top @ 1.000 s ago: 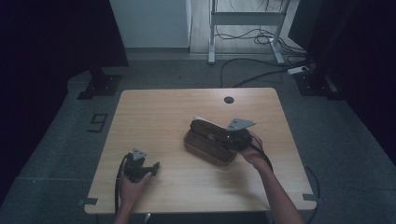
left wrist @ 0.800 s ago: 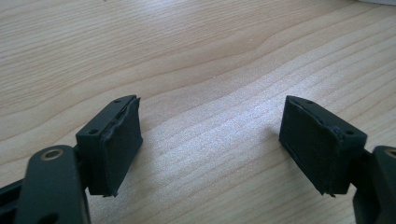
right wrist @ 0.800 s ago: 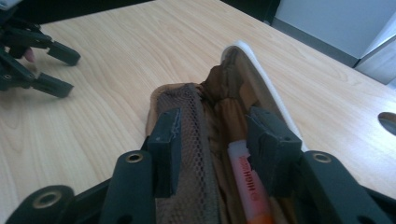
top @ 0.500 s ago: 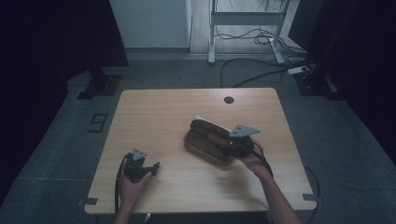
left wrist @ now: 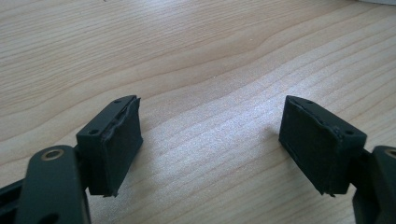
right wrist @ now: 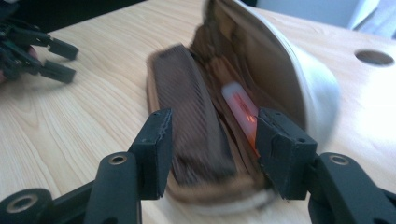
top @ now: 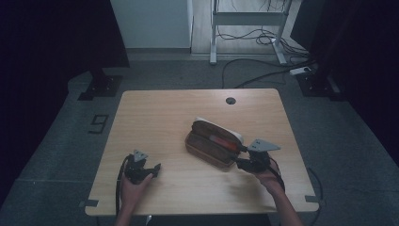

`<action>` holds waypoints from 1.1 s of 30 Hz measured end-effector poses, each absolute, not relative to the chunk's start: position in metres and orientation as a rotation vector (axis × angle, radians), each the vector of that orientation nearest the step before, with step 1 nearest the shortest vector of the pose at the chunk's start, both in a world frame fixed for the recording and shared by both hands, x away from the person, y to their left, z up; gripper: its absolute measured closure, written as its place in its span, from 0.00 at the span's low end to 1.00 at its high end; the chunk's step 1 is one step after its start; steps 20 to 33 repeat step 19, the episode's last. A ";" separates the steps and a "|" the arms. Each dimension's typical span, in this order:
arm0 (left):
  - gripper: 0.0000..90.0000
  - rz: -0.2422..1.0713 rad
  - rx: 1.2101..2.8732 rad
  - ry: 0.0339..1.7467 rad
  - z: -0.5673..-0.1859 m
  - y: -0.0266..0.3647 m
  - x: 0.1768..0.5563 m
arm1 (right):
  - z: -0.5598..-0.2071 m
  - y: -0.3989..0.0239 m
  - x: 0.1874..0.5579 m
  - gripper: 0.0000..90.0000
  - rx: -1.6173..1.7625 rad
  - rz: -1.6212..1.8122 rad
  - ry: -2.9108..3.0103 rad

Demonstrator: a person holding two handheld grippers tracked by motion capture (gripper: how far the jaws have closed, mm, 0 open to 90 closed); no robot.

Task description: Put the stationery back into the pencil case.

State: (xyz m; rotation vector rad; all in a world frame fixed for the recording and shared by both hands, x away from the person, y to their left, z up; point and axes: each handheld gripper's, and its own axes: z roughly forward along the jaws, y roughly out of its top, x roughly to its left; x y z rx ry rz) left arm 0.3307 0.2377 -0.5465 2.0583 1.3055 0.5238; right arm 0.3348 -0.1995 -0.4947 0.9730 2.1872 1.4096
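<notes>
A brown fabric pouch (top: 214, 143) lies open in the middle of the wooden table (top: 179, 117), with an orange-red object (top: 221, 140) inside it. My right gripper (top: 240, 162) is at the pouch's right end. In the right gripper view its jaws (right wrist: 212, 149) have just been opening and stand apart on either side of the pouch's (right wrist: 196, 107) near end, pads off the fabric; the orange-red object (right wrist: 240, 109) lies just beyond. My left gripper (top: 155, 168) rests on the table at the front left, open over bare wood (left wrist: 210, 140).
A round cable hole (top: 230, 100) sits near the table's far edge. My left gripper (right wrist: 32, 51) also appears far off at the top left of the right gripper view. Cables and a desk frame (top: 244, 19) are on the floor beyond the table.
My right gripper has slid off the pouch's top to its right end, toward the person, and its jaws have spread. The left gripper and the pouch have stayed put.
</notes>
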 end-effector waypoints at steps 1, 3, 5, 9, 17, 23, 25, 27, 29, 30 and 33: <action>0.23 0.524 2.058 1.306 -0.546 0.238 0.331 | -0.498 -0.204 0.333 0.50 0.989 1.409 2.181; 0.23 0.524 2.058 1.306 -0.547 0.238 0.331 | -0.505 -0.212 0.330 0.50 1.023 1.402 2.174; 0.23 0.524 2.058 1.306 -0.546 0.238 0.331 | -0.511 -0.220 0.328 0.50 1.058 1.396 2.167; 0.23 0.524 2.058 1.306 -0.546 0.238 0.331 | -0.521 -0.232 0.325 0.49 1.092 1.364 2.157; 0.23 0.524 2.057 1.306 -0.546 0.238 0.331 | -0.534 -0.245 0.323 0.47 1.138 1.319 2.147; 0.23 0.524 2.058 1.306 -0.546 0.238 0.331 | -0.535 -0.245 0.324 0.46 1.141 1.313 2.145; 0.23 0.524 2.058 1.306 -0.546 0.238 0.331 | -0.535 -0.245 0.324 0.46 1.141 1.313 2.145; 0.23 0.524 2.058 1.306 -0.546 0.238 0.331 | -0.535 -0.245 0.324 0.46 1.141 1.313 2.145; 0.23 0.524 2.058 1.306 -0.546 0.238 0.331 | -0.535 -0.245 0.324 0.46 1.141 1.313 2.145; 0.23 0.524 2.058 1.306 -0.546 0.238 0.331 | -0.535 -0.245 0.324 0.46 1.141 1.313 2.145; 0.23 0.524 2.058 1.306 -0.546 0.238 0.331 | -0.535 -0.245 0.324 0.46 1.141 1.313 2.145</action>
